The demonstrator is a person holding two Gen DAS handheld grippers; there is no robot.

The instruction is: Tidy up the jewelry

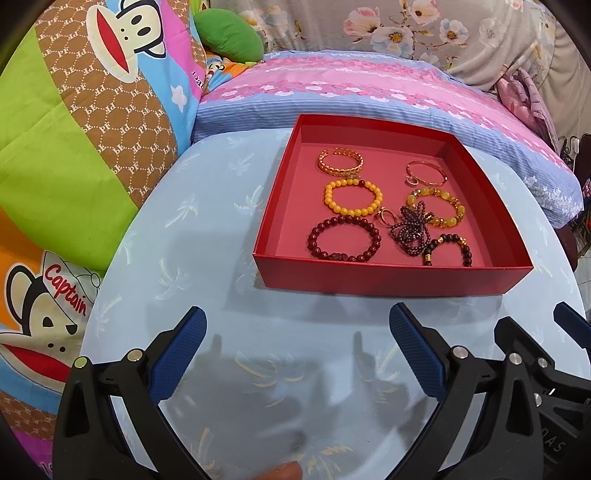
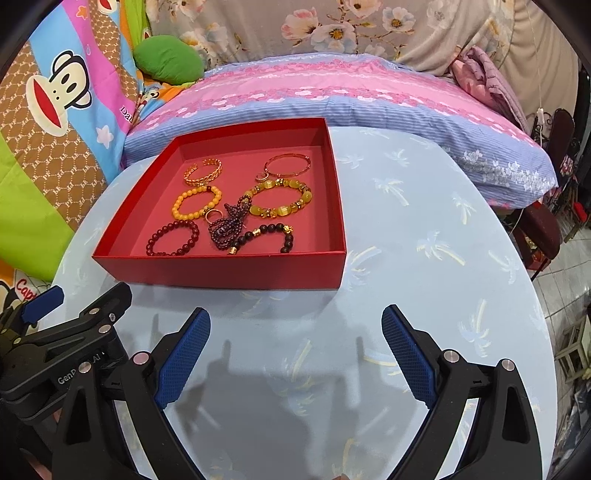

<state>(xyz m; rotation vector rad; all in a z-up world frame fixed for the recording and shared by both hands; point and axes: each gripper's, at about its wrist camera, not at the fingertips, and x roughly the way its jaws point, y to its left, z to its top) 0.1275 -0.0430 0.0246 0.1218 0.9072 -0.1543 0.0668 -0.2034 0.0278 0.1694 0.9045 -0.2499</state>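
Observation:
A shallow red box stands on the round light-blue table. Inside lie several bracelets: a gold cuff, a thin rose-gold bangle, a yellow bead bracelet, a dark red bead bracelet, a yellow-stone bracelet, a dark bead strand with a ring, and a black bead bracelet. My left gripper is open and empty, in front of the box. My right gripper is open and empty, beside it.
Cartoon-print cushions rise along the table's left. A pink and blue pillow lies behind the box. A green cushion sits at the back. Chairs and floor show to the right, past the table edge.

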